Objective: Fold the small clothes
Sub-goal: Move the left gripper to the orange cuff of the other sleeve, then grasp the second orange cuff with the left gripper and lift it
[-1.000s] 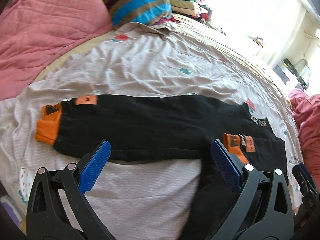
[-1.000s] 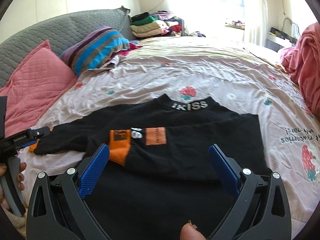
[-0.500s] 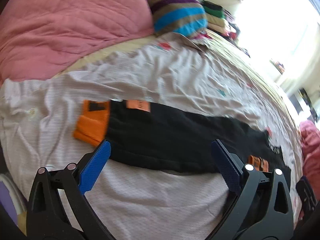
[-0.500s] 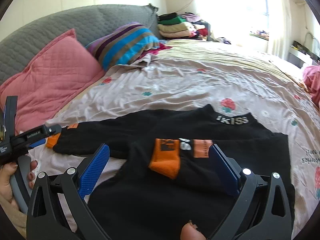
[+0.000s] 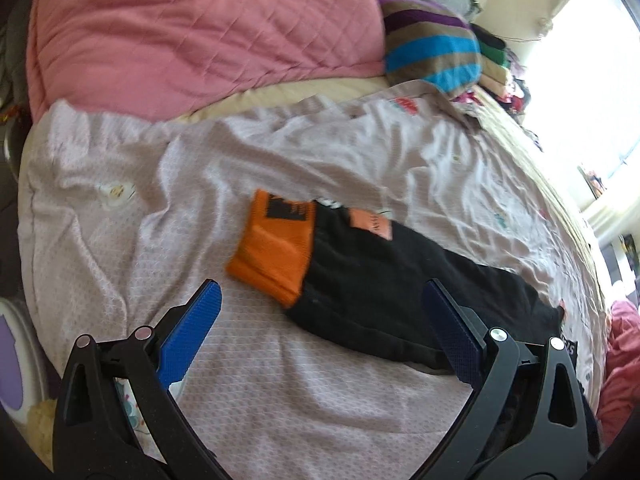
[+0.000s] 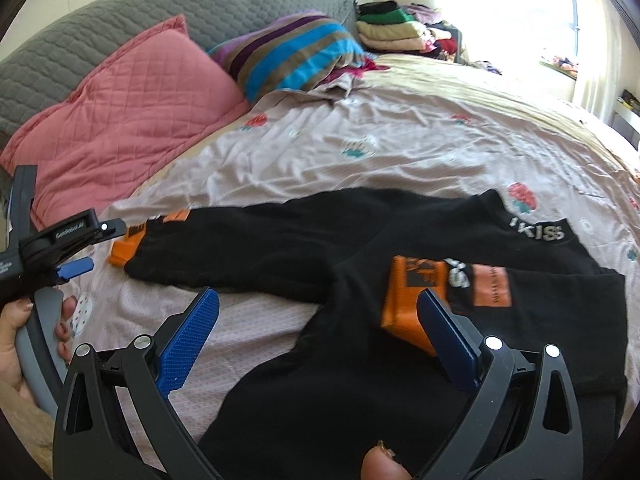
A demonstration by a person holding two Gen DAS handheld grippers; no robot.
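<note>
A small black sweater [image 6: 328, 380] with orange cuffs lies flat on the bed. One sleeve is folded across its chest, orange cuff [image 6: 408, 300] on top. The other sleeve [image 6: 248, 248] stretches out to the left, ending in an orange cuff [image 5: 276, 246]. My left gripper [image 5: 320, 312] hovers open just in front of that outstretched cuff, nothing between its blue pads. It also shows at the left edge of the right wrist view, left gripper [image 6: 76, 248], held by a hand. My right gripper [image 6: 318, 316] is open above the sweater's body, holding nothing.
A pink quilted pillow [image 6: 132, 100] and a striped cushion [image 6: 288, 56] lie at the head of the bed against a grey headboard [image 6: 160, 12]. Folded clothes [image 6: 392, 32] are stacked at the far corner. Wrinkled pinkish sheet [image 5: 280, 400] surrounds the sweater.
My left gripper has swung left along the outstretched sleeve to its orange cuff. The right gripper has turned left too, so the folded cuff now sits by its right finger.
</note>
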